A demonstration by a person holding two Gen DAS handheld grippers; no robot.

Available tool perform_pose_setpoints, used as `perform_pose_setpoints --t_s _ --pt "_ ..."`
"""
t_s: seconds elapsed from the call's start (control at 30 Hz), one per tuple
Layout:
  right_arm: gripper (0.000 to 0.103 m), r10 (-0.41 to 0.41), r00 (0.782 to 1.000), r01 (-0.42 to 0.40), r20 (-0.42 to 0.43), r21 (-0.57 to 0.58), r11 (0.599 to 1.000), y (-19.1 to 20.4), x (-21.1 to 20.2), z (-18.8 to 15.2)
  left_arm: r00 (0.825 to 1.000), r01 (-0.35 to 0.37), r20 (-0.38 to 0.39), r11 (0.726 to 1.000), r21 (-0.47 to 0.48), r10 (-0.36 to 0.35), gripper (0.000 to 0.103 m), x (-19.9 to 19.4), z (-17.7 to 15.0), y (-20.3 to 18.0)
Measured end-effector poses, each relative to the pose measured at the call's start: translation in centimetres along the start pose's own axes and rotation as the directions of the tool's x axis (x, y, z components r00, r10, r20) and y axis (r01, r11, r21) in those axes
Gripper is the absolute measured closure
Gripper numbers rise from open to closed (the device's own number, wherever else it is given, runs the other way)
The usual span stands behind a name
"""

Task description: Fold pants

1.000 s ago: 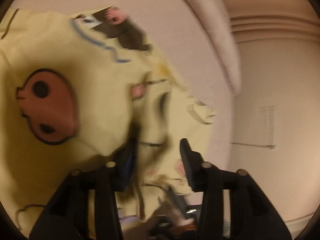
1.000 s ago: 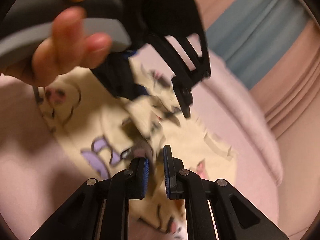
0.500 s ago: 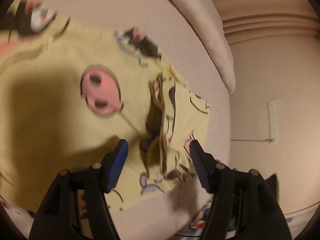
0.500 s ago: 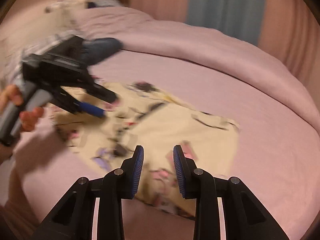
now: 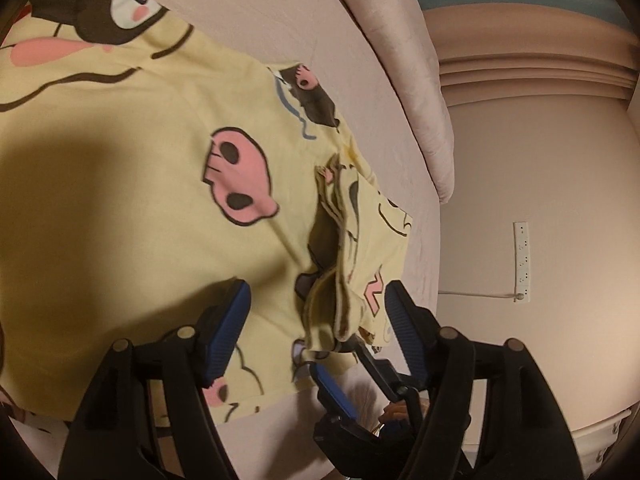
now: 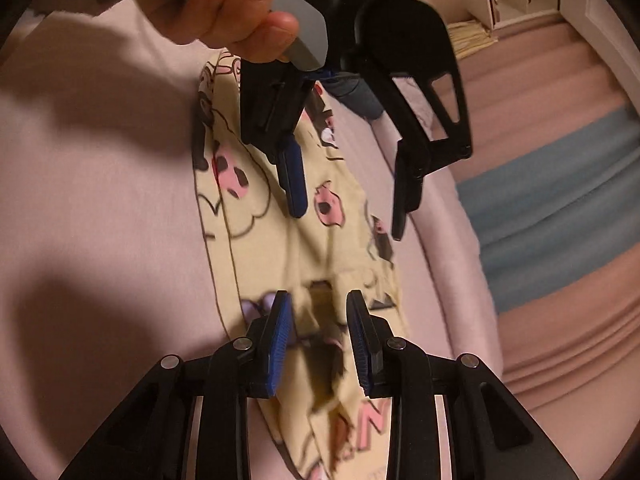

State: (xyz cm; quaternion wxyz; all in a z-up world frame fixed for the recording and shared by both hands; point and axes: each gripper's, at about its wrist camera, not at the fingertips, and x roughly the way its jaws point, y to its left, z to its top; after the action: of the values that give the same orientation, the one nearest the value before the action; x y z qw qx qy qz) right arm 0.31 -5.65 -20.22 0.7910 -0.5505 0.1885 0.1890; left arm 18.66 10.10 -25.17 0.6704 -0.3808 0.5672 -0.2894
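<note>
Yellow pants (image 5: 152,200) lie on the pink bed (image 6: 100,200); left tongs (image 5: 318,312) and right tongs (image 6: 318,332) hover above, both spread.

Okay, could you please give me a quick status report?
Left claw open, right claw open. Yellow pants lying on the pink bed, bunched at one edge. Nothing in the way.

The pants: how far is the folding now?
Partly done: the pants lie on the bed as a layered strip. In hand: nothing; the left gripper and right gripper hover open over a bunched edge. Left: smoothing and final fold.
</note>
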Motion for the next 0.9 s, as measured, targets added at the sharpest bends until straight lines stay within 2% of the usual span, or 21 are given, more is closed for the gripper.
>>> perform_pose_setpoints --t_s 0.13,0.23,0.4,0.5,0.63,0.7,0.8,0.83,0.9 --pt "0.088 0.003 0.999 -0.004 -0.050 -0.018 1.000 0.7 1.5 -0.1 1.000 0.014 -0.006 1.000 -0.003 -0.014 0.034 -0.2 0.2 0.6" --pt "0.097 0.009 0.998 -0.009 -0.055 0.005 1.000 0.5 1.6 -0.2 1.000 0.014 -0.009 1.000 0.004 -0.014 0.034 -0.1 0.3 0.4" --pt "0.098 0.003 1.000 -0.004 0.006 0.074 0.997 -1.2 -0.3 -0.3 1.000 0.013 -0.012 1.000 0.003 -0.013 0.034 0.0 0.8 0.4" --pt "0.099 0.032 0.999 -0.034 0.020 0.127 0.991 -2.1 -1.1 -0.1 1.000 0.004 -0.012 1.000 0.000 -0.004 0.034 -0.3 1.0 0.4" --pt "0.099 0.129 0.990 -0.139 0.064 0.188 0.972 -2.0 -1.7 0.3 1.000 -0.016 -0.002 1.000 0.011 0.016 0.034 -0.7 1.1 0.0" --pt "0.098 0.176 0.983 -0.182 0.047 0.192 0.964 -0.7 -1.1 0.1 1.000 -0.027 0.000 1.000 0.011 0.027 0.033 -0.8 1.2 0.0" --pt "0.098 0.205 0.979 -0.205 0.021 0.211 0.956 0.2 0.0 -0.6 0.999 -0.043 0.002 0.999 0.009 0.043 0.030 -0.5 1.2 -0.4" --pt "0.098 0.221 0.975 -0.220 0.021 0.242 0.945 -0.5 0.5 -0.6 0.999 -0.037 -0.001 0.999 0.013 0.037 0.030 -0.4 1.1 -0.6" --pt "0.098 0.301 0.951 -0.308 0.076 0.329 0.892 -2.2 -0.2 -0.6 1.000 -0.026 -0.006 0.999 0.026 0.026 0.030 -0.2 1.0 -1.4"
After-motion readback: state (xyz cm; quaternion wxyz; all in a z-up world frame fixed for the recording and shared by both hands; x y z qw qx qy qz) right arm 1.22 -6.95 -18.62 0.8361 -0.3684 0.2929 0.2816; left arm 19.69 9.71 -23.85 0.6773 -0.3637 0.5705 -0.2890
